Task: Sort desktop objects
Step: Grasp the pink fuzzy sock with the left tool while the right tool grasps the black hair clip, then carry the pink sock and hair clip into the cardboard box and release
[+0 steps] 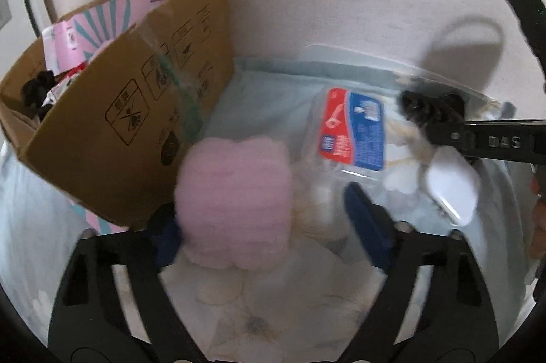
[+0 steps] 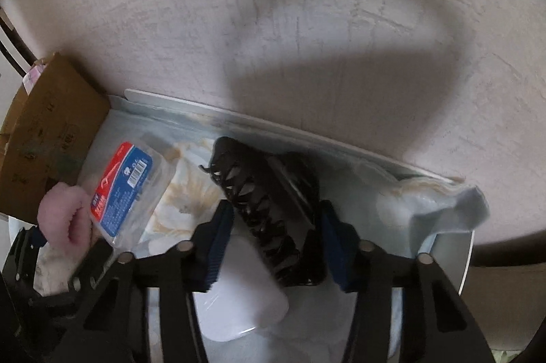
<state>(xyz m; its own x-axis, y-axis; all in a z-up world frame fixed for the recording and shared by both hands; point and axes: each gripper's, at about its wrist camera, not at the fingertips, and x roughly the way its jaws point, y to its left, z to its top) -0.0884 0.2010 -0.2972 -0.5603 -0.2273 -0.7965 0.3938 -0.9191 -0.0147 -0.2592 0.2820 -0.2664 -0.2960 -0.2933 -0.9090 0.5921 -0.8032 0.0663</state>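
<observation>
box: cardboard box [image 1: 112,110] sits up and to the left of my left gripper, open top, already has stuff in it. Probable drop target, my guess.
cloth: floral tablecloth [image 1: 239,311] under both my grippers, everything to sort lies on it.
pink item: fluffy pink scrunchie [image 1: 235,202] is between the fingers of my left gripper [image 1: 269,226]. Left pad is hidden behind it; right pad stands clear with a visible gap. So half spread, not pinching yet as far as I can see.
floss pack: clear packet with red-blue label [image 1: 351,134] ahead and slightly right of my left gripper, untouched.
white case: small white case [image 2: 239,288] directly below my right gripper, partly under the clip.
hair clip: black claw clip [image 2: 269,209] lies between the fingers of my right gripper [image 2: 276,229], long axis running along the fingers, teeth toward the left pad. Pads are close on both sides; blur, cannot tell if they press.
key relation: each hand is already astride its own item, no reach needed, only closing.
</observation>
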